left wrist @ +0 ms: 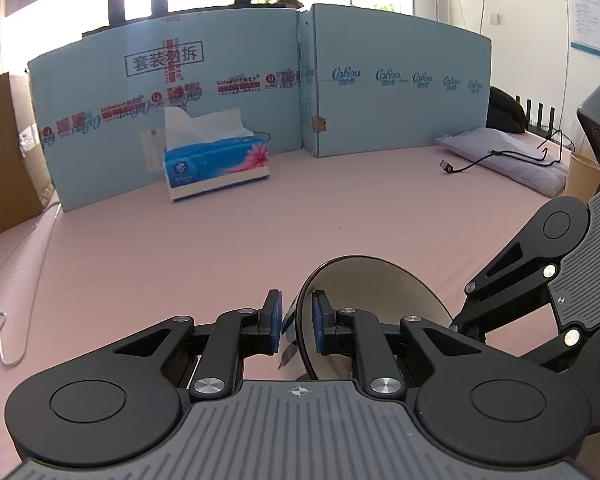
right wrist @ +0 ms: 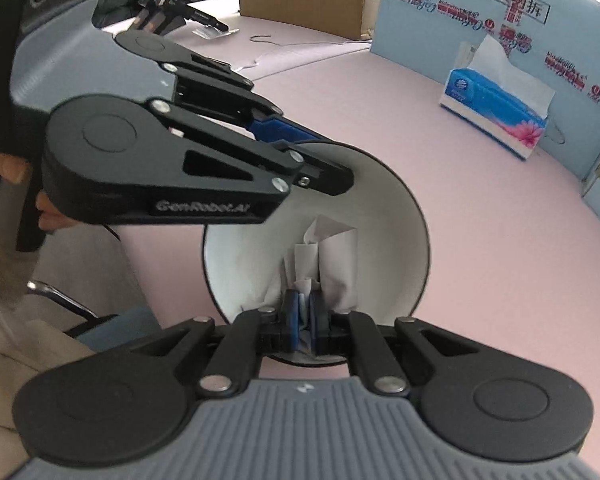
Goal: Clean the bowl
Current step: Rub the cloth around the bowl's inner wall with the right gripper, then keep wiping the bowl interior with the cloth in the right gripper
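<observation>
White inside and dark at the rim, the bowl [right wrist: 400, 216] is held tipped up above the pink table [left wrist: 220, 232], well in front of the tissue box [left wrist: 216, 164]. The left gripper [left wrist: 296, 320] has its jaws pinching the bowl's rim, one pad inside and one outside. The right gripper [right wrist: 305, 312] has its jaws pressed on a wad of tissue [right wrist: 332, 256] inside the bowl. The bowl looks rigid, smooth, probably slippery and breakable; the rim is the sensible hold, gripped firmly.
</observation>
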Demonstrator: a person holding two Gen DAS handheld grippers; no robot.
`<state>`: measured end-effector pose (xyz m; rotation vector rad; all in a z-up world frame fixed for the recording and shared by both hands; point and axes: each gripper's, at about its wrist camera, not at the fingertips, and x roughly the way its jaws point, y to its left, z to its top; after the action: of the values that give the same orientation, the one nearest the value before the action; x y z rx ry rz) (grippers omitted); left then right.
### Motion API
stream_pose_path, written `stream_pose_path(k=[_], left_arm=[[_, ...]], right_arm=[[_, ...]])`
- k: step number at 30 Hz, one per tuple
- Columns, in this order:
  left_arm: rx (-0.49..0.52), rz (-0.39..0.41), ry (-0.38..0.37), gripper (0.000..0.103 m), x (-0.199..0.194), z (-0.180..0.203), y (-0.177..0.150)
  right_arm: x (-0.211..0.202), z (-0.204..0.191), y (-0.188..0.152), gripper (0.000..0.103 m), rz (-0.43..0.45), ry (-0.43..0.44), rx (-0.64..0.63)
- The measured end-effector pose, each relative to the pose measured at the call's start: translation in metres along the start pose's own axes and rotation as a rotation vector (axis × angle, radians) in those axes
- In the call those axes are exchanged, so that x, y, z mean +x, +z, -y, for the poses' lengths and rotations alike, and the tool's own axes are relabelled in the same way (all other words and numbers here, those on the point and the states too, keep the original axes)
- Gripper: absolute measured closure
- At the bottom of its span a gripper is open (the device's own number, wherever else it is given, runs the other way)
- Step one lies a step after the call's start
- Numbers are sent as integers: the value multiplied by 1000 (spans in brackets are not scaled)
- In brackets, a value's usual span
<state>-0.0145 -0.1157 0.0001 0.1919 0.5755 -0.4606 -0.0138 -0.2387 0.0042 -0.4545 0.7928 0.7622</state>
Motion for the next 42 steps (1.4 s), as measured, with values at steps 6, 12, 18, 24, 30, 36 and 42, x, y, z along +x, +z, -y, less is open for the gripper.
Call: stream_pose_path(k=[6, 12, 18, 24, 30, 36, 42], left_arm=[[15, -1, 4, 82, 1, 2, 1], [21, 1, 6, 81, 1, 5, 3], [19, 0, 13, 80, 3, 6, 3], [14, -3, 16, 80, 8, 7, 3], [13, -11, 13, 80, 13, 5, 3], [18, -14, 11, 80, 16, 6, 4], [17, -18, 10, 80, 18, 6, 3]], right_arm=[[0, 8, -3, 97, 14, -36, 3], [1, 7, -3, 97, 24, -76, -38], [3, 11, -1, 97, 41, -117, -69], [9, 19, 3, 98, 65, -136, -71], [13, 23, 8, 98, 79, -149, -81], [13, 24, 10, 98, 89, -156, -81], [13, 26, 12, 98, 94, -162, -86]])
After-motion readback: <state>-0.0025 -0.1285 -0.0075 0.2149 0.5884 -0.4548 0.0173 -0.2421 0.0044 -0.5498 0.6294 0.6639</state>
